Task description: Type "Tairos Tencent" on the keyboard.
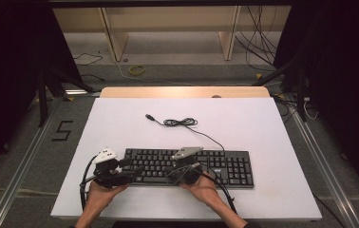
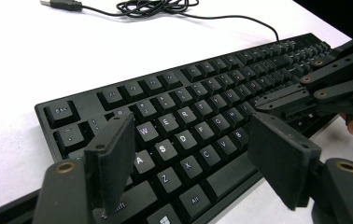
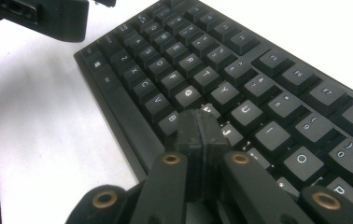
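Note:
A black keyboard [image 1: 225,166] [image 2: 198,74] [image 3: 258,65] lies across the near part of the white table top [image 1: 120,128]. My left gripper [image 1: 131,168] [image 2: 191,126] hovers over the keyboard's left end. Its jaws stand wide open, with the A, S, Z and X keys visible between the pads and nothing gripped. My right gripper [image 1: 173,170] [image 3: 200,116] is shut, pads pressed together, and its tip sits right over the H and J keys; whether it touches them I cannot tell. The left gripper view shows the right gripper [image 2: 261,105] coming in from the right over the middle keys.
The keyboard's black cable [image 1: 180,122] [image 2: 156,7] lies coiled behind it, with its USB plug [image 1: 149,116] loose on the table. A hand holds each gripper at the table's near edge. Metal rails and grey floor flank the table.

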`<state>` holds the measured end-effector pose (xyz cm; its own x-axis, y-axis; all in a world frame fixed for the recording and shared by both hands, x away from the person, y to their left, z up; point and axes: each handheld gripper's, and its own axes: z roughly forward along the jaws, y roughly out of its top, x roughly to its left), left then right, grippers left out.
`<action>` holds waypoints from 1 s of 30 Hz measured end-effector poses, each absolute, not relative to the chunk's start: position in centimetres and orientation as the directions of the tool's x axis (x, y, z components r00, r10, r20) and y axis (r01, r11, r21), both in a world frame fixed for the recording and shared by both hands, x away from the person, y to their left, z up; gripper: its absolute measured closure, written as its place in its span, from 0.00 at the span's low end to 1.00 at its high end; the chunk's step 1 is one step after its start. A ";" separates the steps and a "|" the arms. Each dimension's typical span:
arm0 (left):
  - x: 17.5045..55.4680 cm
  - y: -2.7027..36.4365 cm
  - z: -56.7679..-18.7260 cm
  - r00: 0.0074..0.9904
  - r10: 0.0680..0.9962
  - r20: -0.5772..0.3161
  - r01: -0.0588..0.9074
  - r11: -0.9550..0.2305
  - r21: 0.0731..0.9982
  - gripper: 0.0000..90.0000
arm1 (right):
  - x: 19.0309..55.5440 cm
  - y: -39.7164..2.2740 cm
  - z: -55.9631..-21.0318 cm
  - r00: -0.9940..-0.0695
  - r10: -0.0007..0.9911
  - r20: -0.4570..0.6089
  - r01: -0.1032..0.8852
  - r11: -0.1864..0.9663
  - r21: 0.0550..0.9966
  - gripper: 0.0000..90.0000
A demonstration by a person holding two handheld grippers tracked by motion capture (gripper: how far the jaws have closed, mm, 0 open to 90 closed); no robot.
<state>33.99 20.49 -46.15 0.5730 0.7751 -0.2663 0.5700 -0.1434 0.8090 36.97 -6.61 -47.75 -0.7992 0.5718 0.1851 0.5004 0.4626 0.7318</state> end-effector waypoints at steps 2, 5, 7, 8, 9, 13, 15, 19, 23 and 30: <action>33.9 20.5 -46.2 0.572 0.775 -0.267 0.569 -0.140 0.810 0.35 | 37.0 -6.5 -47.8 -0.798 0.574 0.183 0.502 0.465 0.729 1.00; 33.9 20.6 -46.2 0.570 0.777 -0.268 0.570 -0.139 0.810 0.35 | 36.9 -6.3 -47.8 -0.797 0.576 0.179 0.502 0.469 0.726 1.00; 33.9 20.6 -46.2 0.569 0.778 -0.267 0.569 -0.138 0.811 0.35 | 37.0 -6.1 -47.9 -0.800 0.574 0.176 0.499 0.473 0.726 1.00; 33.9 20.6 -46.2 0.568 0.778 -0.267 0.569 -0.137 0.811 0.35 | 37.0 -6.1 -48.0 -0.801 0.573 0.174 0.499 0.477 0.723 1.00; 33.9 20.6 -46.2 0.568 0.778 -0.267 0.569 -0.137 0.811 0.35 | 36.9 -6.0 -48.0 -0.801 0.574 0.169 0.497 0.480 0.723 1.00; 33.9 20.6 -46.3 0.569 0.778 -0.265 0.568 -0.138 0.811 0.35 | 36.9 -5.9 -48.3 -0.798 0.580 0.163 0.499 0.485 0.718 1.00; 33.9 20.6 -46.3 0.572 0.778 -0.261 0.569 -0.146 0.810 0.36 | 36.8 -5.8 -48.3 -0.797 0.584 0.156 0.497 0.486 0.719 1.00; 33.9 20.6 -46.4 0.572 0.778 -0.261 0.569 -0.147 0.809 0.36 | 36.8 -5.8 -48.3 -0.791 0.590 0.161 0.505 0.482 0.717 1.00; 34.0 20.5 -46.4 0.571 0.778 -0.263 0.569 -0.144 0.810 0.36 | 36.8 -5.8 -48.3 -0.789 0.591 0.169 0.510 0.477 0.716 1.00; 34.0 20.5 -46.5 0.571 0.778 -0.264 0.570 -0.143 0.809 0.36 | 36.9 -6.6 -47.6 -0.777 0.591 0.216 0.526 0.421 0.739 0.94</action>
<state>34.00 20.54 -46.47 0.5706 0.7776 -0.2643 0.5695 -0.1428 0.8095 36.93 -6.56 -47.57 -0.7769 0.5915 0.2158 0.5257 0.4208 0.7393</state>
